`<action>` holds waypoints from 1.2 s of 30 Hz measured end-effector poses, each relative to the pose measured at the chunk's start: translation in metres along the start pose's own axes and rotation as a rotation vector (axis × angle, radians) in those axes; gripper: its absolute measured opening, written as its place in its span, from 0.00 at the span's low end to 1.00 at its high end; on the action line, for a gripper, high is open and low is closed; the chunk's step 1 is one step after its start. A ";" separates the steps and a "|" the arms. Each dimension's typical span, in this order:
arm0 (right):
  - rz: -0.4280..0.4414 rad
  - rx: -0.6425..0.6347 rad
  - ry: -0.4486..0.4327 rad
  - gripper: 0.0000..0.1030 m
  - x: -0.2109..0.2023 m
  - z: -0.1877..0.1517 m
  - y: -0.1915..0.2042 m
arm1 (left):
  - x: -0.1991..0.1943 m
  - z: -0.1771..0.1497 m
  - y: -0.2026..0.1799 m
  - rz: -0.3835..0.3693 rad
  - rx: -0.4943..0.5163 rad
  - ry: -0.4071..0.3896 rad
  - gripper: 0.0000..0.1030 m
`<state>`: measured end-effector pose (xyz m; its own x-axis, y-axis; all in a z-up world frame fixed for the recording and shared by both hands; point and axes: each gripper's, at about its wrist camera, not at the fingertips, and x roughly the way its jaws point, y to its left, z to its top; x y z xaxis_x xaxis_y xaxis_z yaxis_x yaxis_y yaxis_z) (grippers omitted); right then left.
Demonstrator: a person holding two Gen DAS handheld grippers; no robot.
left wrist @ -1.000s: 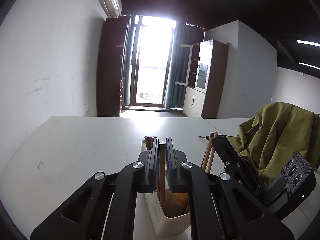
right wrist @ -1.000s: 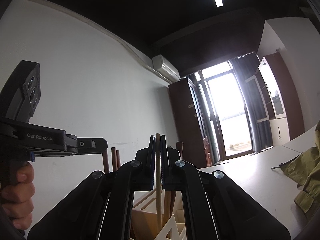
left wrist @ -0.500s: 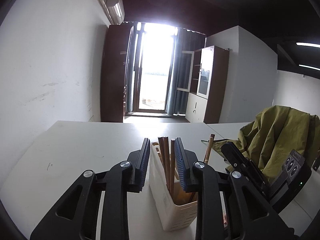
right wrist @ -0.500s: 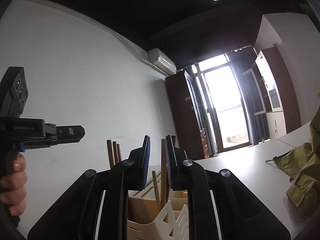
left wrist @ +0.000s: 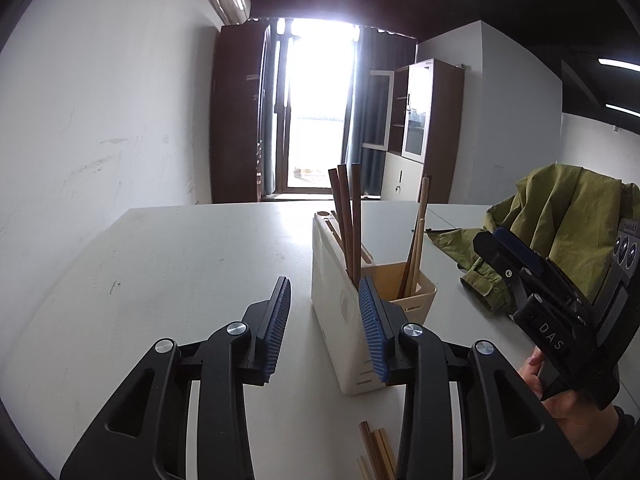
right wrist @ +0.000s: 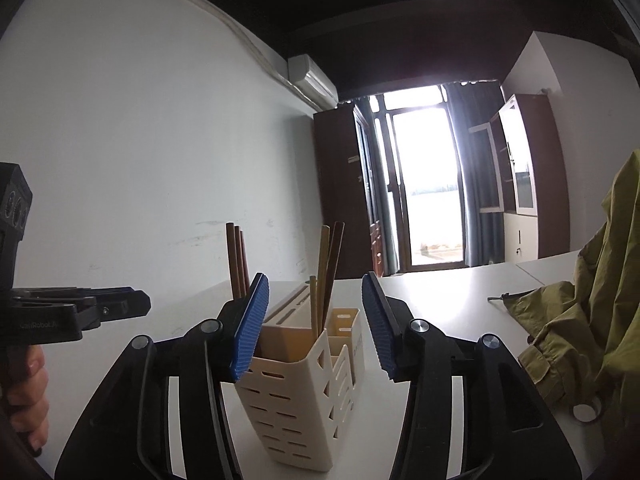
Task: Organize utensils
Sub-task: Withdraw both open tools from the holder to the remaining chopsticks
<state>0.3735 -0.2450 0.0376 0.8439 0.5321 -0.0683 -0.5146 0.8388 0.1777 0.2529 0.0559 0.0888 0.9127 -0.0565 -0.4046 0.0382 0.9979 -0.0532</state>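
Both grippers stand beside the cream utensil holder (left wrist: 352, 320) on the white table (left wrist: 180, 260), with dark chopsticks (left wrist: 346, 216) and paler ones (left wrist: 416, 240) upright in separate compartments. Left gripper (left wrist: 324, 324): jaws opening, nothing between the pads; its right pad sits close against the holder's side. Right gripper (right wrist: 316, 320): jaws opening, holder and sticks framed in the gap, no pad seen pressing on anything. Risk, as judged: a sideways pull-back could knock the light holder or rake the stick tops, tipping it; the green jacket (left wrist: 560, 232) nearby could snag the right gripper. More loose chopsticks (left wrist: 376, 452) lie on the table near the left gripper, so sorting looks unfinished. Only the left view shows those loose sticks and the hand (left wrist: 560, 396) on the right gripper; only the right view shows the holder's slotted front (right wrist: 288, 408).
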 end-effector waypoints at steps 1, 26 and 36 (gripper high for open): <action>-0.004 -0.004 0.013 0.50 -0.001 0.000 0.002 | -0.001 -0.005 0.000 0.002 0.003 0.009 0.36; -0.001 0.028 0.366 0.82 -0.020 -0.037 0.017 | -0.011 -0.070 -0.006 0.022 0.015 0.185 0.52; -0.042 0.012 0.561 0.82 -0.005 -0.067 0.024 | 0.001 -0.098 -0.004 0.029 0.039 0.284 0.57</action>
<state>0.3469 -0.2198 -0.0235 0.6519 0.4804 -0.5867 -0.4774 0.8612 0.1746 0.2140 0.0482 -0.0013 0.7636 -0.0290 -0.6450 0.0340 0.9994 -0.0047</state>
